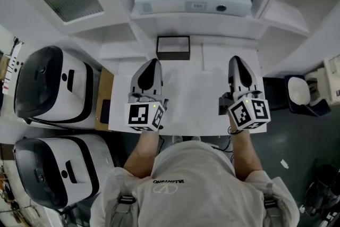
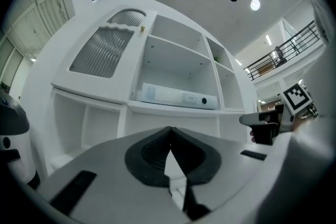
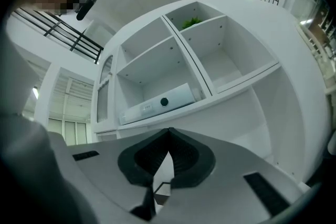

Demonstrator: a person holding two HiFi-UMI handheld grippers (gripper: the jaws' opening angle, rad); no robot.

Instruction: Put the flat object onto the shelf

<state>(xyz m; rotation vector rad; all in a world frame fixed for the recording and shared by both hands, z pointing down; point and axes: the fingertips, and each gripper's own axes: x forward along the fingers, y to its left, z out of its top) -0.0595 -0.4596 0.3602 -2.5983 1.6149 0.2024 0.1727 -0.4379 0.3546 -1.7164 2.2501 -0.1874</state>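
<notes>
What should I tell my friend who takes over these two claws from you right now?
The left claw is shut and empty, over the white table.
The right claw is shut and empty, over the same table.
Things: a dark-framed flat panel lies at the table's far edge, in front of the shelf. A flat white box already lies on that shelf.
Done: nothing is held.
Left: I can't tell which flat thing is meant. If it's the panel, grab it and set it on the shelf.
</notes>
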